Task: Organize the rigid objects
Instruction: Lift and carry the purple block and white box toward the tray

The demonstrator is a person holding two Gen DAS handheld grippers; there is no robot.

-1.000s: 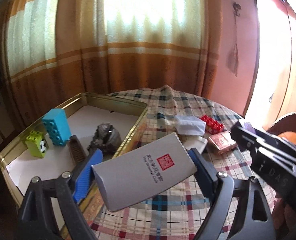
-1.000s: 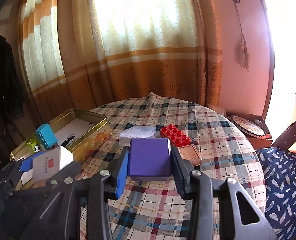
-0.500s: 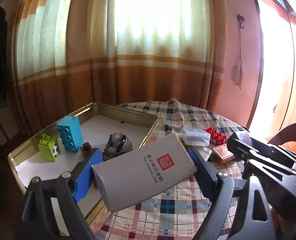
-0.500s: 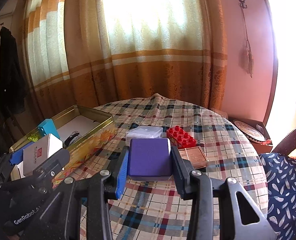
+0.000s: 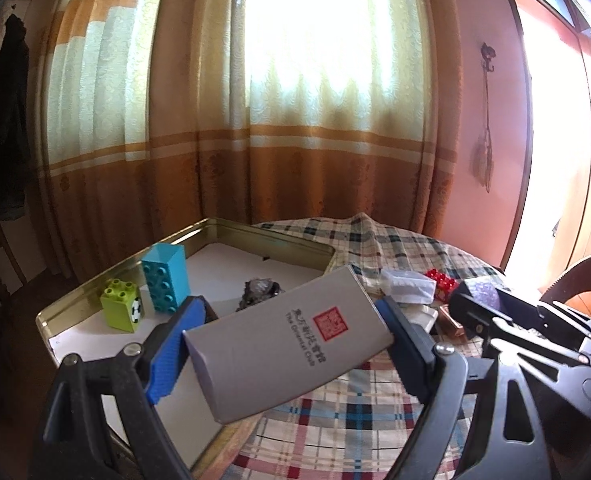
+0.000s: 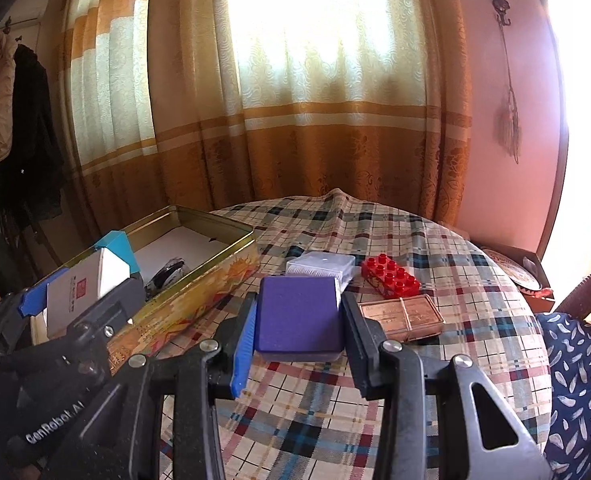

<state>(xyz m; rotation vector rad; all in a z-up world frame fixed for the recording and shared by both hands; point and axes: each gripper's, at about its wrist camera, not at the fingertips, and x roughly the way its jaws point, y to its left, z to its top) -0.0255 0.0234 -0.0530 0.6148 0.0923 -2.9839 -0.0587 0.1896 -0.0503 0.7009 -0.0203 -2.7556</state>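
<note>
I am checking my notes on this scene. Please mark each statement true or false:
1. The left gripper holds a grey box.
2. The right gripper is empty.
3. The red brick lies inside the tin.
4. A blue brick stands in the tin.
1. True: the left gripper is shut on the grey box.
2. False: the right gripper grips a purple box.
3. False: the red brick lies on the tablecloth.
4. True: the blue brick stands upright in the tin.

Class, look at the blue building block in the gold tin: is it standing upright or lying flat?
Upright. The blue block stands on end inside the gold tin, taller than the green block beside it, its studs facing sideways.
</note>
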